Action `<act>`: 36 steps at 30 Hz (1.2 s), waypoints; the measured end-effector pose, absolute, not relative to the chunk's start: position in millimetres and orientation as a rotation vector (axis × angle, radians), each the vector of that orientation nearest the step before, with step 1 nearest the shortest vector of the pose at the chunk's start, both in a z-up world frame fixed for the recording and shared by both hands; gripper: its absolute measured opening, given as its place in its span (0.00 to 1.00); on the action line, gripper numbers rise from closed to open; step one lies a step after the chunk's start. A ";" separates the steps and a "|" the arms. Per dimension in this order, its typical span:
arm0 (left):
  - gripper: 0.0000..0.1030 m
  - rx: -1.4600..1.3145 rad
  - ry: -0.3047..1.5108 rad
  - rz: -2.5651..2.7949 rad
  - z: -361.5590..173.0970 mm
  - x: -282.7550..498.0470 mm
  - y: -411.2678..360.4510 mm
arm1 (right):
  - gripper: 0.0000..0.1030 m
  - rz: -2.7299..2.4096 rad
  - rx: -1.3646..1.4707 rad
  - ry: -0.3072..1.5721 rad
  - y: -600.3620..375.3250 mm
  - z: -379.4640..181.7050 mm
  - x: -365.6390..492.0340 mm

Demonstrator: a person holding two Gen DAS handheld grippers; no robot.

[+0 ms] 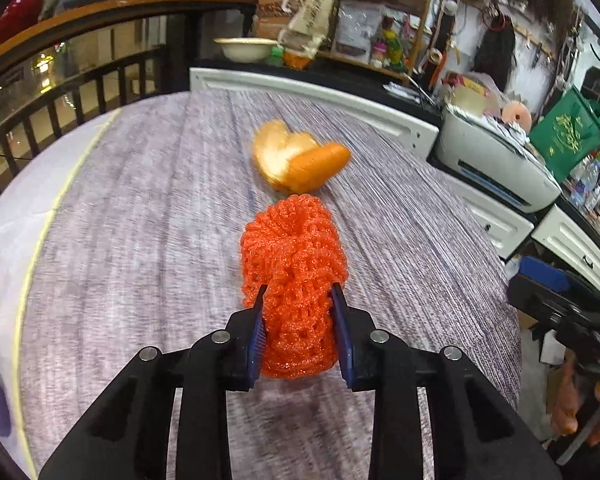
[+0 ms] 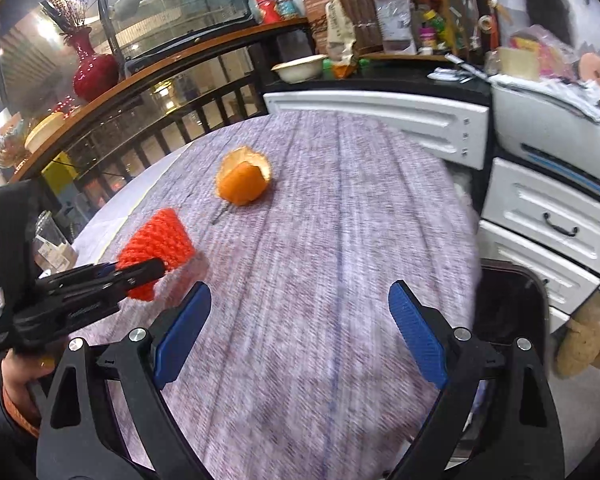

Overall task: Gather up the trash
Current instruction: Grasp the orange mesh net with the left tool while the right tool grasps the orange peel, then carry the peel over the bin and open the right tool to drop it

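Observation:
A red-orange foam fruit net lies lengthwise on the grey-purple tablecloth, and my left gripper is shut on its near end, the blue pads squeezing it in. Just beyond the net sits an orange peel, curled open. From the right wrist view the net is at the left, with the left gripper on it, and the peel rests further back. My right gripper hangs open over bare cloth with nothing between its fingers.
A black bin stands off the table's right edge. White drawers and a printer line the right side. A dark railing runs behind the table at the left. A person's hand holds the left gripper.

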State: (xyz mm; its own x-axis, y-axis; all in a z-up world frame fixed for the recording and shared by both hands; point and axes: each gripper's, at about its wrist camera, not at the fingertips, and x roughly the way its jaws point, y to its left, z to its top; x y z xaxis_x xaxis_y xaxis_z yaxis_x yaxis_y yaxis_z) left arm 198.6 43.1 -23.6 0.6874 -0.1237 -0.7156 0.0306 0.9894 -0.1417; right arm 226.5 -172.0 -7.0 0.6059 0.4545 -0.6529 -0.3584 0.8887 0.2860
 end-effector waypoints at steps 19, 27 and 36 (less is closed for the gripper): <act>0.29 -0.147 0.719 0.062 -0.2 199.4 92.0 | 0.87 0.435 -0.086 0.967 -1.8 -30.3 356.4; 0.29 -0.157 0.721 0.043 -2.1 198.8 90.5 | 0.74 0.342 -0.114 1.004 6.7 -50.9 386.6; 0.29 -0.172 0.731 0.026 -4.4 198.5 89.6 | 0.45 0.362 -0.161 0.948 -1.3 -36.6 373.5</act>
State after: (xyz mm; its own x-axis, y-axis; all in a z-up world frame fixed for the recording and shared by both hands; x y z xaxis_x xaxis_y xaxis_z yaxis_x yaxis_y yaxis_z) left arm 198.5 89.6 -4.4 0.7451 -0.0364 -0.6659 -0.0833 0.9856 -0.1471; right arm 373.5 -1.3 -36.6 0.5292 0.2318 -0.8162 -0.3714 0.9282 0.0228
